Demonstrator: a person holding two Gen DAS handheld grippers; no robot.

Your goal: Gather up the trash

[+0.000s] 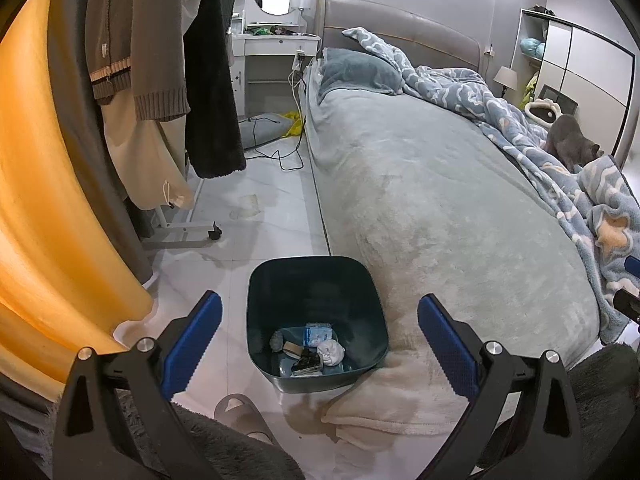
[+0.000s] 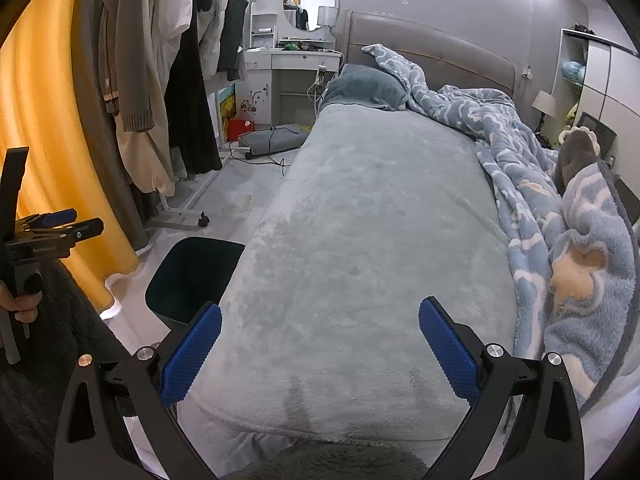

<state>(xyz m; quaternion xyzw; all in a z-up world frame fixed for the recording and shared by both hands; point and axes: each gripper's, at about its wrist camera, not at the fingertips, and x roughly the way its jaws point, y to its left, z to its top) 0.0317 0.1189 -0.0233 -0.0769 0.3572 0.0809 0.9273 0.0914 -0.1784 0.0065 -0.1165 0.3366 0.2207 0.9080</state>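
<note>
1. A wide bed with a pale grey-green plush cover (image 2: 360, 240) fills the middle of the room, its padded grey headboard (image 2: 432, 48) against the far wall.
2. A rumpled blue fleece blanket with white cloud shapes (image 2: 520, 160) lies along the bed's far side, and a grey cat (image 1: 570, 142) stands on it.
3. A dusty-blue pillow (image 1: 356, 72) rests at the head of the bed.
4. Coats and knitwear on a wheeled white garment rack (image 1: 160, 60) hang beside a long orange curtain (image 1: 36, 200).
5. A white dressing table with a round mirror (image 2: 310, 2) stands in the far corner.
6. Black cables (image 1: 280, 156) trail over the white tiled floor (image 1: 272, 232).
</note>
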